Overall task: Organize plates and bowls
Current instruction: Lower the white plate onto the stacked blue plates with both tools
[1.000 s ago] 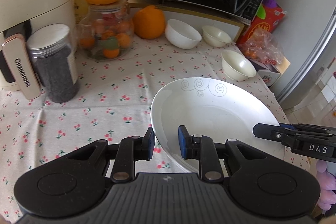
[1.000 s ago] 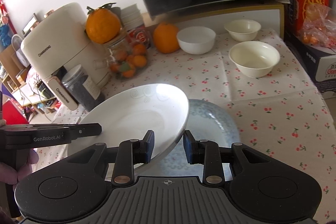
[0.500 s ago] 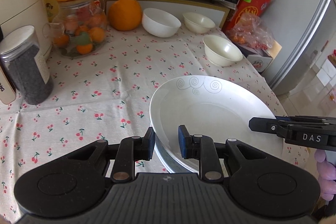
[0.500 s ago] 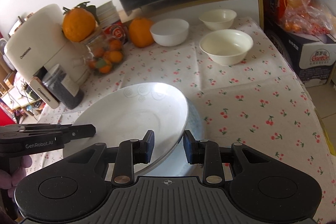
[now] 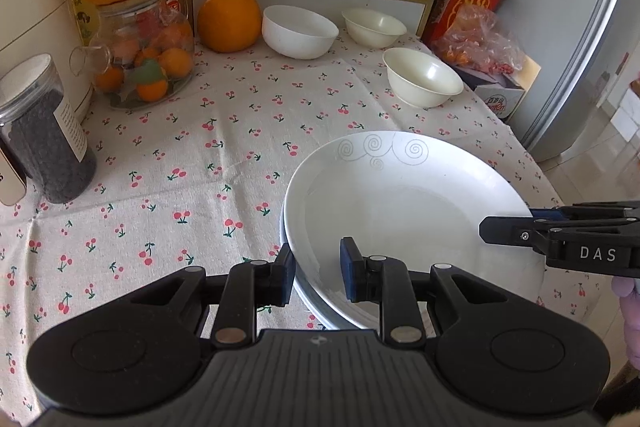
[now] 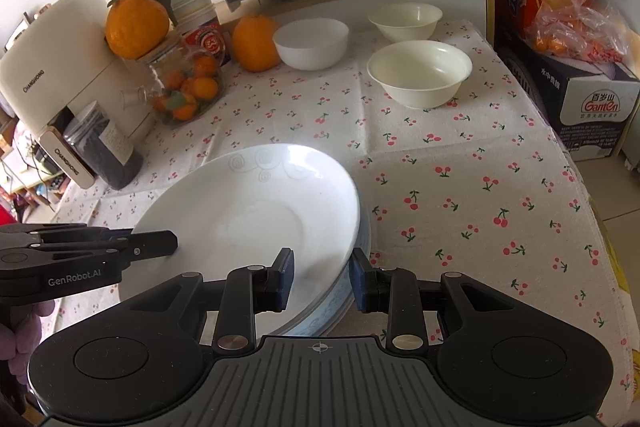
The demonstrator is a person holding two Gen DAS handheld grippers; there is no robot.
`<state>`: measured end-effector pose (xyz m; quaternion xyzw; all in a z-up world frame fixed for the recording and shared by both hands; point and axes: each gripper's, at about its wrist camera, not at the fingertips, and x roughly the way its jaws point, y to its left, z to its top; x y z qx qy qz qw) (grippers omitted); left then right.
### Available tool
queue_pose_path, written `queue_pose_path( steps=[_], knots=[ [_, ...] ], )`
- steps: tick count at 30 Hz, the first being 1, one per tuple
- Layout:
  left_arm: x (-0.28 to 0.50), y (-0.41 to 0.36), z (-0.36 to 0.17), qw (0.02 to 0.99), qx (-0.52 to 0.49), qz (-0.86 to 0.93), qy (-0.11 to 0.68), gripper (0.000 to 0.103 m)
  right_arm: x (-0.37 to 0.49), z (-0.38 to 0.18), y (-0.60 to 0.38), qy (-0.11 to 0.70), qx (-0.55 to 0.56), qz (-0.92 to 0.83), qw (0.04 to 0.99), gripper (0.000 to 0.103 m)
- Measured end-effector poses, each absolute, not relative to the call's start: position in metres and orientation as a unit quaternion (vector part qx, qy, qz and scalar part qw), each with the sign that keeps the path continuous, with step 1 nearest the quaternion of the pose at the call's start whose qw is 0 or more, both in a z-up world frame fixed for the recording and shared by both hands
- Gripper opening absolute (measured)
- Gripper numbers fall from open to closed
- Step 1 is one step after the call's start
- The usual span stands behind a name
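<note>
Stacking is the step in hand: the wide white shallow plate with grey spiral marks (image 5: pixel 400 203) sits tilted over a second plate with a pale blue pattern (image 6: pixel 344 295) at the near edge of the cherry-print worktop (image 5: pixel 200 167). It seems nearly settled, though whether it rests fully I cannot tell. The left gripper (image 5: pixel 318 277) has its fingers clamped on the plate's near left rim; the right gripper (image 6: pixel 322 281) pinches the near right rim, one finger inside the dish and one outside. Both point steeply down from the near side. Next, I would judge, the plate must be levelled onto the one beneath and both grips released gently. Three white bowls (image 5: pixel 422 77) wait at the far right, unstacked.
</note>
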<state>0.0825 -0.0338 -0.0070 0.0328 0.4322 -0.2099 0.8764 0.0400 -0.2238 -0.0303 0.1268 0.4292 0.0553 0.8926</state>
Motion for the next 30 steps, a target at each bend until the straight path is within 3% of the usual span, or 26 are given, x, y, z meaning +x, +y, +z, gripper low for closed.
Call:
queue_pose_path(
  steps=[11, 30],
  knots=[
    [0.076, -0.048, -0.009, 0.878, 0.094, -0.206, 0.422, 0.022, 0.039, -0.032, -0.211, 0.474, 0.087, 0.028, 0.876, 0.030],
    [0.072, -0.054, -0.015, 0.878, 0.136, -0.181, 0.421, 0.020, 0.039, -0.031, -0.198, 0.471, 0.034, 0.028, 0.881, 0.030]
  ],
)
